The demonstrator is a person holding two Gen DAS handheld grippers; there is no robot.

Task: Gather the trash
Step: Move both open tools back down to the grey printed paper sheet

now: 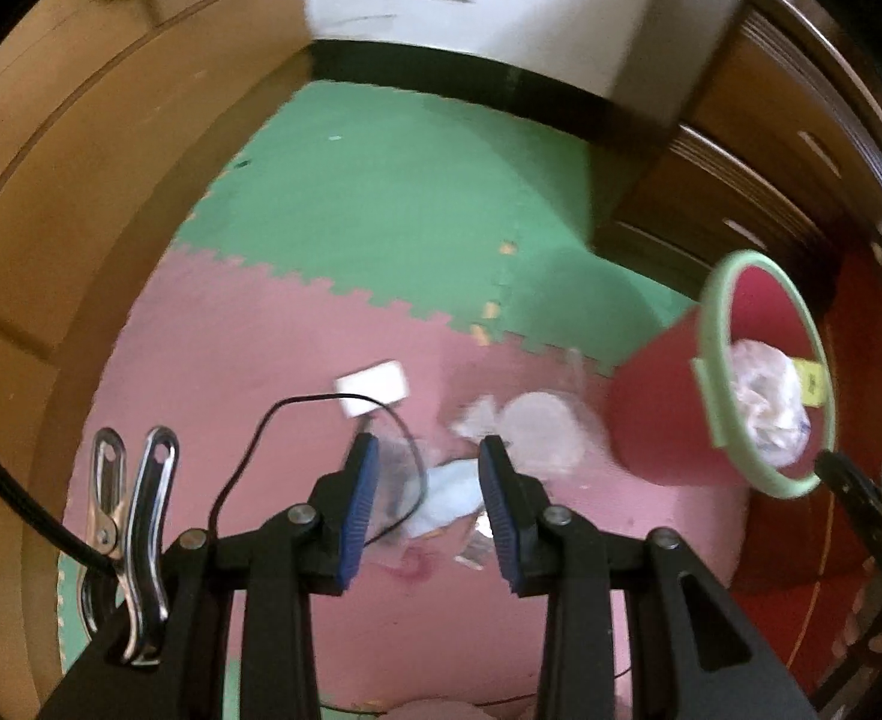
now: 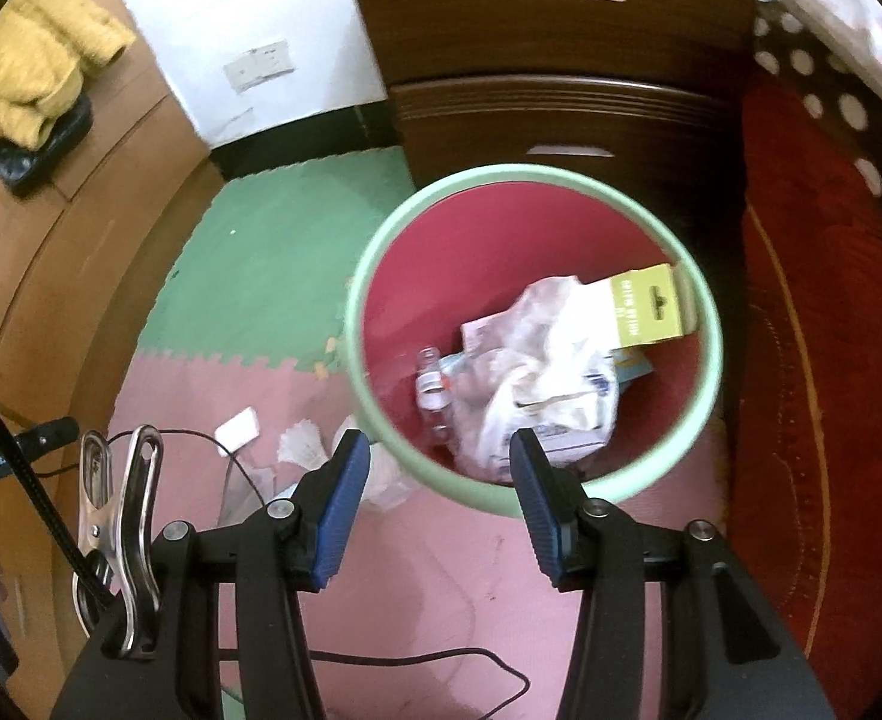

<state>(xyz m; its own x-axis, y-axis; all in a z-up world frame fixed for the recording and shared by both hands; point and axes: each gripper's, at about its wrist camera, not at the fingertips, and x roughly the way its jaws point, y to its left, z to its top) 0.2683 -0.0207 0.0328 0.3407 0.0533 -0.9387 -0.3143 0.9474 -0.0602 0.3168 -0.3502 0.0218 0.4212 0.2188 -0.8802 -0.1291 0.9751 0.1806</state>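
One red bin with a pale green rim [image 2: 705, 324] is seen on the pink floor mat [image 1: 249, 360], beside the dark drawer unit [image 2: 561, 114] and the red rug [image 2: 813, 360]. In it: crumpled white plastic [image 2: 549, 360], one yellow-green card [image 2: 651, 312], one small bottle [image 2: 432, 384]. The right gripper [image 2: 435, 498] is held above the rim, jaws spread, nothing between them. The left gripper [image 1: 429, 504], jaws apart and empty, is over loose litter: blurred clear wrappers [image 1: 537, 420], a pale blue scrap [image 1: 453, 492], one white block [image 1: 375, 387]. A thin black cable [image 1: 297, 414] crosses the litter.
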